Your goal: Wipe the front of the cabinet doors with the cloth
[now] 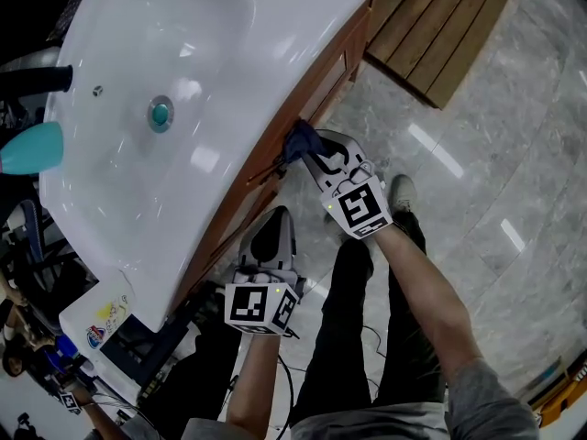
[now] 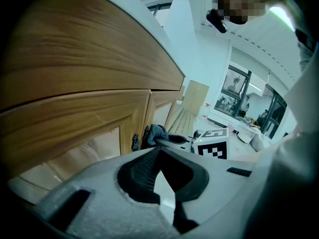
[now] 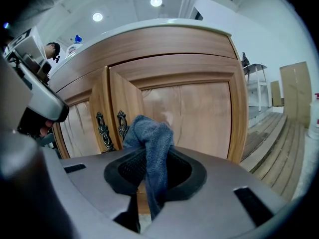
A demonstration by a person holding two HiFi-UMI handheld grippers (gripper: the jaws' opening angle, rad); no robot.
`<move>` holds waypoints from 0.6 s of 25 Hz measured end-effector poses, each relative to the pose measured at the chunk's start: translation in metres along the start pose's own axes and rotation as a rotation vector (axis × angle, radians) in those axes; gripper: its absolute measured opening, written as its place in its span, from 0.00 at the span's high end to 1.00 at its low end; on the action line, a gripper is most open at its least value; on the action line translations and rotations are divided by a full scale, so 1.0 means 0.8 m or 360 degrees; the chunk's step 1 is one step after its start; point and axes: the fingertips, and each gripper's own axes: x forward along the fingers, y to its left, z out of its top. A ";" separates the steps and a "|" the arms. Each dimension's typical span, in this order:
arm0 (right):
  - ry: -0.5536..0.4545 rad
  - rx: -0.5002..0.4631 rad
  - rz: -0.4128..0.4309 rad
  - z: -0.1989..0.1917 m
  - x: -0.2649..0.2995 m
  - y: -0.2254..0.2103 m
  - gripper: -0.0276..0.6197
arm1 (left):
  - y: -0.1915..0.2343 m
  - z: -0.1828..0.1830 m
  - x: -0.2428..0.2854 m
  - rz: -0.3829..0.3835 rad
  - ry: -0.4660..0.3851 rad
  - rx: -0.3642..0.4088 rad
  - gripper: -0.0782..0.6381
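Blue woven cloth [image 3: 149, 146] is pinched in the clenched right claw [image 3: 149, 180]. Its bunched end bulges ahead of the claw tips, close up to the light wooden cabinet door [image 3: 197, 113] and just right of two dark ornate metal handles [image 3: 121, 124]. Whether it touches the wood is unclear. The left claw [image 2: 160, 179], near the right claw, is closed with nothing in it.

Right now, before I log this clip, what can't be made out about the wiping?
- Cloth-to-door contact: in the right gripper view the cloth clamped in the right tool covers that spot on the cabinet doors.
- Door fronts: in the head view the sink overhangs and hides them.
- Door bottoms: right gripper view, cut off by the tool's body.
- Dirt on the wood: too fine to see in any view.
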 end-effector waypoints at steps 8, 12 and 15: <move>0.0007 0.0031 -0.0002 -0.002 0.001 -0.020 0.83 | -0.011 0.011 0.020 -0.0004 0.0017 0.0004 0.88; 0.0010 0.0036 -0.0014 -0.001 0.002 -0.036 0.83 | -0.016 0.017 0.031 0.0005 0.0031 0.0004 0.88; 0.0014 0.0037 -0.0025 0.000 0.001 -0.050 0.83 | -0.021 0.020 0.040 0.0004 0.0041 0.0004 0.88</move>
